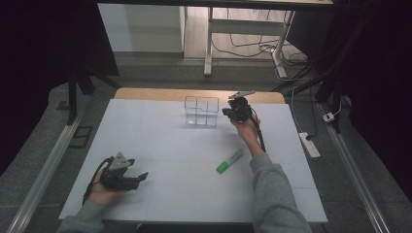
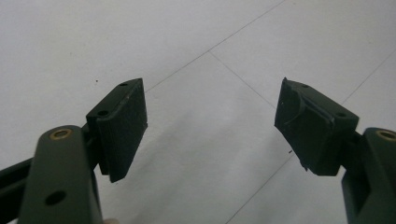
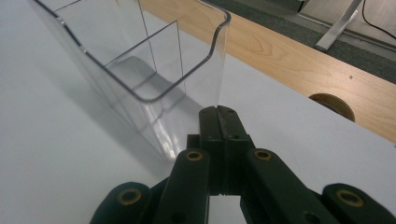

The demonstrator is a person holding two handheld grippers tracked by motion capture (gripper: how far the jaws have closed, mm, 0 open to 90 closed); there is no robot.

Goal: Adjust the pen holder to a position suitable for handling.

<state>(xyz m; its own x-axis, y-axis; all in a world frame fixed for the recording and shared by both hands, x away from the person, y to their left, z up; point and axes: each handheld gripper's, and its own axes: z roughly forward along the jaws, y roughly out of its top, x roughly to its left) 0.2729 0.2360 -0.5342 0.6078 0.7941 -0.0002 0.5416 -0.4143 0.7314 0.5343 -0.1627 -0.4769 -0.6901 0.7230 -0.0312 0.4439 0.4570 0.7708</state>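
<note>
Marker lies on the white tabletop between the left gripper, its jaws spread wide near the front edge, and the right gripper, jaws closed empty just beside the clear bin.

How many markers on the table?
1. A green marker lies flat on the white table, near the person's right forearm, well in front of the clear organizer. The organizer's compartments look empty, so none seem hidden there.

Glossy clear plastic organizer, probably matt paper table cover
</note>
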